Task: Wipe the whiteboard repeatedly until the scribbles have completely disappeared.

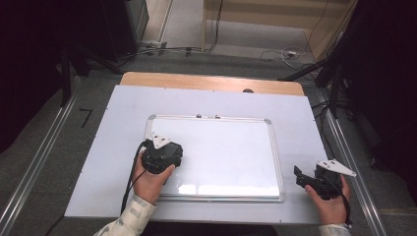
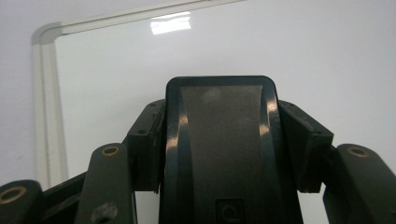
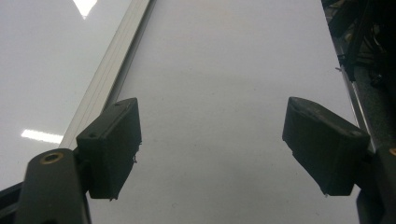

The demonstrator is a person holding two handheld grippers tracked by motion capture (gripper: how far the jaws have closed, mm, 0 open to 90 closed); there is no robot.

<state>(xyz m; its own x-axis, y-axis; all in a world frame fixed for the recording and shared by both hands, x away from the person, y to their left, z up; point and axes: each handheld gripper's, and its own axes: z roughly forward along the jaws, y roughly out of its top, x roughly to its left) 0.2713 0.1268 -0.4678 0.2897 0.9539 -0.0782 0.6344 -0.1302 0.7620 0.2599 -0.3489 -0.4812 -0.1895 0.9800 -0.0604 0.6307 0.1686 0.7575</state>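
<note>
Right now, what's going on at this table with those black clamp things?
A person holds a two-jaw gripper in each hand over a whiteboard lying flat on the table. The left gripper has its fingers closed on a black eraser-like block, held over the board's left part near a corner of its frame. The board looks clean. The right gripper waits open and empty over the white sheet beside the board's right edge.

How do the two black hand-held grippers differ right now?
The left gripper is clamped on a black block with a dark grey face; the right gripper stands open with nothing between its jaws. The left hovers over the silver-framed whiteboard; the right sits beside the board's frame, over the white tabletop. Both are black, with a grey three-cornered plate.
</note>
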